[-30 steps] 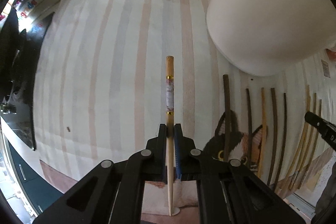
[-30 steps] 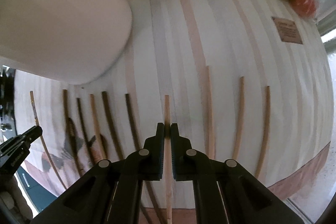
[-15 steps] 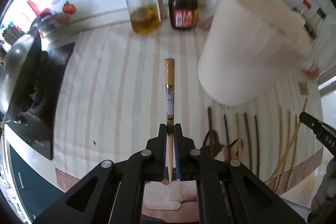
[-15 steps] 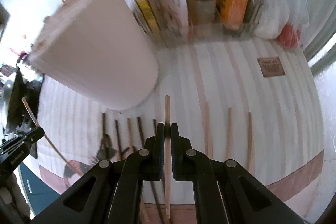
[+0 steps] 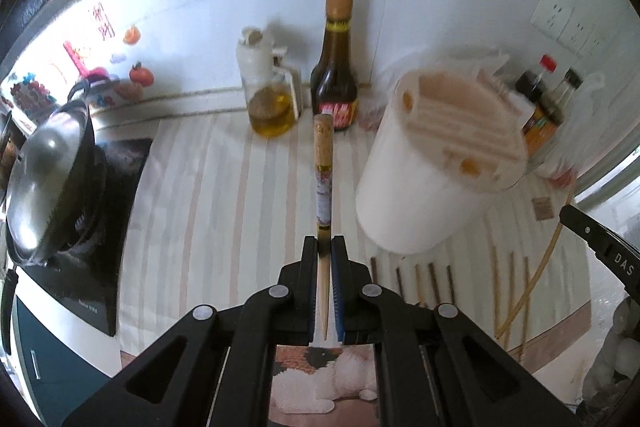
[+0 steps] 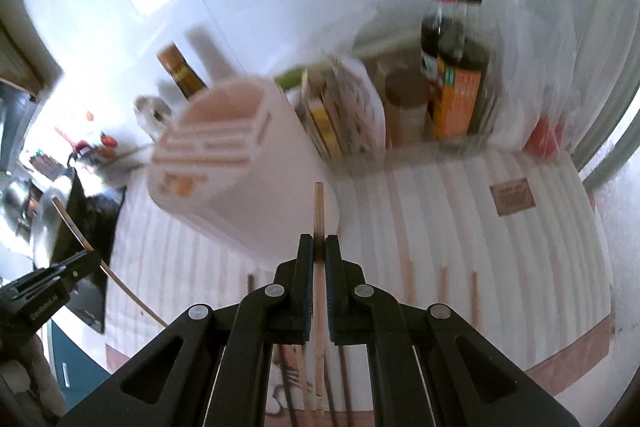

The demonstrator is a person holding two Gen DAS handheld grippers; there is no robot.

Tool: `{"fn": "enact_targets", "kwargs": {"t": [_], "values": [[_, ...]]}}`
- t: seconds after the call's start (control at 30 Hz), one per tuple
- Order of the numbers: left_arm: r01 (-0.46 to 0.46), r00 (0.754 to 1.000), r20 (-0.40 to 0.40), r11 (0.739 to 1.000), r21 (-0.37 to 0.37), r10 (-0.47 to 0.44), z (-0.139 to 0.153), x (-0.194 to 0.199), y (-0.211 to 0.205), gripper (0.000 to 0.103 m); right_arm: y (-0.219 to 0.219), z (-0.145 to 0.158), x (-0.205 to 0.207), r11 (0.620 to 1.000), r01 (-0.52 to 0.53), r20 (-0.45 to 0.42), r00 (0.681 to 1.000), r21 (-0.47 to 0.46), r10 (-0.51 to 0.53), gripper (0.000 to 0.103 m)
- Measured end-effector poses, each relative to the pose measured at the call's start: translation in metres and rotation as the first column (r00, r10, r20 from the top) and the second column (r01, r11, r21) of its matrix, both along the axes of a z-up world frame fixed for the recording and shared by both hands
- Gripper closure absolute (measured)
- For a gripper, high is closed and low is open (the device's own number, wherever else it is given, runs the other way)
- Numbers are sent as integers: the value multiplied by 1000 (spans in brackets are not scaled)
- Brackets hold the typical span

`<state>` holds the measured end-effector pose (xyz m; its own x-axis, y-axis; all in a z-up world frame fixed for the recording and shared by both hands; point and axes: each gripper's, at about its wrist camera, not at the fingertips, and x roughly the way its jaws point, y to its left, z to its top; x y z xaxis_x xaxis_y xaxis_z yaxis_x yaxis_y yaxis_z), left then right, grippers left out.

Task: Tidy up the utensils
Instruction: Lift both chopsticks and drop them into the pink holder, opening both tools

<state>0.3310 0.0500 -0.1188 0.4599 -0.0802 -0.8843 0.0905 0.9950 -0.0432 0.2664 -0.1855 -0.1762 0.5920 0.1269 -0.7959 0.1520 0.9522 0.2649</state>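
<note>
Striped counter [image 5: 208, 211]; both tools tilted downward

Black grippers [image 5: 325, 251] [image 6: 319, 251] — blue-padded fingers [image 5: 338, 291], silver screws, white lettering.

Utensil holder [image 5: 436, 163] stands on the cloth [image 5: 224, 195]; chopsticks [image 5: 432, 281] lie before it, bottles [image 5: 335, 83] apparently behind.

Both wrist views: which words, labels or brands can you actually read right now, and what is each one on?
"DAS": on the right gripper, cut off at the frame edge.
Left gripper: white lettering, too blurred to read.
Dark sauce bottle: red label, unreadable.
Orange-labelled bottle: unreadable.
Brown tag on the striped cloth: unreadable.
</note>
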Motion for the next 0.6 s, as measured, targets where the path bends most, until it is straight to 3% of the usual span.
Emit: {"fn": "enact_targets", "kwargs": {"t": [0.27,0.6], "values": [[47,990,137,998,-43,-41,74,9,-19,99,-8,72,12,1000,22,151,988,-13,-20,98],[77,965,256,996,-51,-61,137,49,-47,99,-9,154,58,996,61,321,946,-68,-36,98]]}}
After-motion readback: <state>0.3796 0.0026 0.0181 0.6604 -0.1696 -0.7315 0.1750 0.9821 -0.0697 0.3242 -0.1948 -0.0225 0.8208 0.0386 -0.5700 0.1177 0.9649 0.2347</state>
